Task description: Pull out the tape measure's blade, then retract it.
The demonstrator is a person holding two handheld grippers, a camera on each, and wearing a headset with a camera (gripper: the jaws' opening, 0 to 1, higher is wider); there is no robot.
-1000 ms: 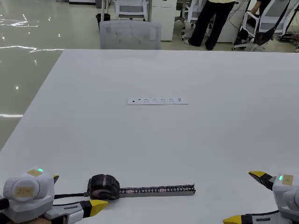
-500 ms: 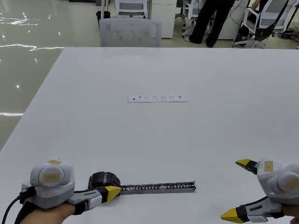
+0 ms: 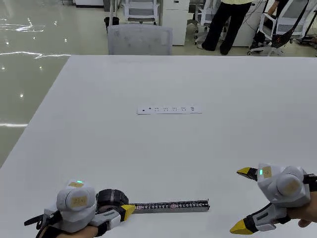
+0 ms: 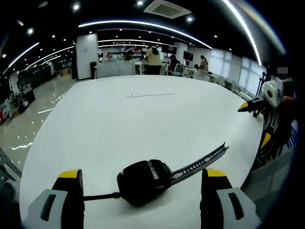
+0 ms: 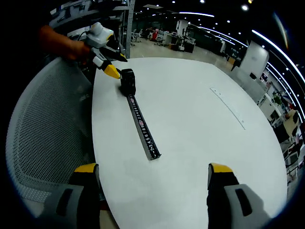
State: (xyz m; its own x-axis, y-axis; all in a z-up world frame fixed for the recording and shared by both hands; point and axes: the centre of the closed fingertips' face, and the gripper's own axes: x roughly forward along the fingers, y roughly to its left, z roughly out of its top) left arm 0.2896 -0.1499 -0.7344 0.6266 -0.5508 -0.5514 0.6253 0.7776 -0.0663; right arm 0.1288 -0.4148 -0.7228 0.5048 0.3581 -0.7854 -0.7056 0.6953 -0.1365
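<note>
The black tape measure [image 3: 110,197] lies near the table's front edge with its blade [image 3: 171,205] pulled out to the right, flat on the white table [image 3: 163,148]. My left gripper [image 3: 118,202] is open, and its yellow-tipped jaws stand on either side of the case [image 4: 145,180] without closing on it. In the left gripper view [image 4: 142,173] the blade [image 4: 200,162] runs off to the right. My right gripper [image 3: 241,199] is open and holds nothing, right of the blade's end. From the right gripper view [image 5: 153,168] the blade's tip [image 5: 153,155] lies just ahead, the case [image 5: 127,81] beyond it.
A white power strip [image 3: 169,109] lies flat at the table's middle. A grey chair [image 3: 140,38] stands at the far edge, and a person [image 3: 225,25] stands beyond it. The table's front edge is close to both grippers.
My left gripper has moved right and now straddles the tape measure's case. My right gripper has come up and inward toward the blade's end. The blade's length looks unchanged.
</note>
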